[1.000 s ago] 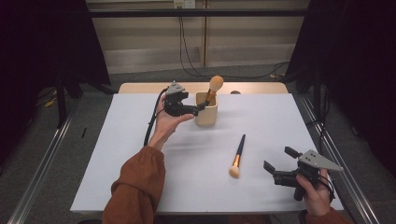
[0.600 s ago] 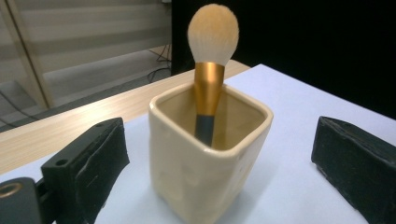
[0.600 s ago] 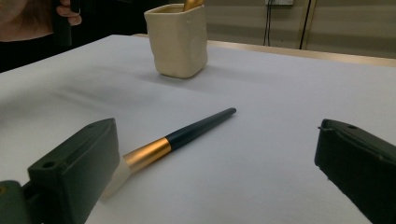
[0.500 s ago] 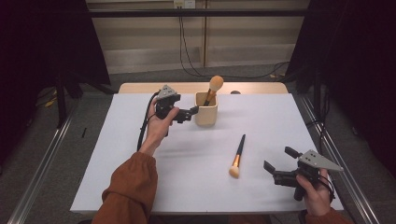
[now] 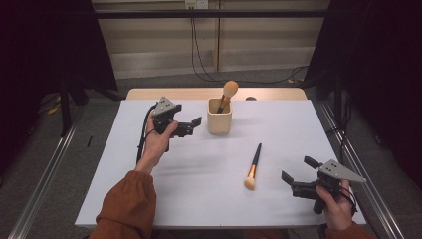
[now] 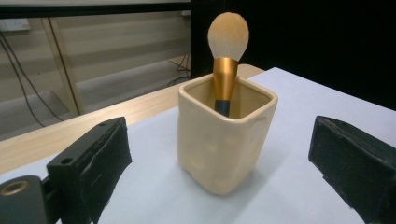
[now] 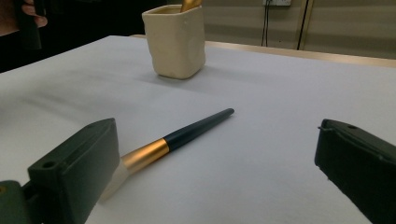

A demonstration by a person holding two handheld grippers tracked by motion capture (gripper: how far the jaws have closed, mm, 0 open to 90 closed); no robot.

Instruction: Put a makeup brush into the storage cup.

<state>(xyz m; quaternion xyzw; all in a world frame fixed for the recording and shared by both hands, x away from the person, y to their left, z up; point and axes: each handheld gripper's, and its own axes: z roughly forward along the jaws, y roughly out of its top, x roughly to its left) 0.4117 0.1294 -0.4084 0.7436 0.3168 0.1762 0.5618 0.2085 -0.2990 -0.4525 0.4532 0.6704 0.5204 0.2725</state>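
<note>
**Two open grippers, one brush in the cup, one on the table**

Nearest the person, the right gripper is held low over the front right of the white table, its jaws spread wide with nothing between them. In the right gripper view its jaws frame the loose brush — dark handle, gold ferrule, pale bristles close to the left jaw.

From above, that brush lies flat near the table's middle, bristles toward the person, handle pointing away toward the cup.

Farther back, the left gripper is held just left of the cup, jaws apart and empty, not touching it. In the left gripper view the cream cup stands upright between the two jaws — a second brush stands in it, round head up, leaning on the far rim.
</note>
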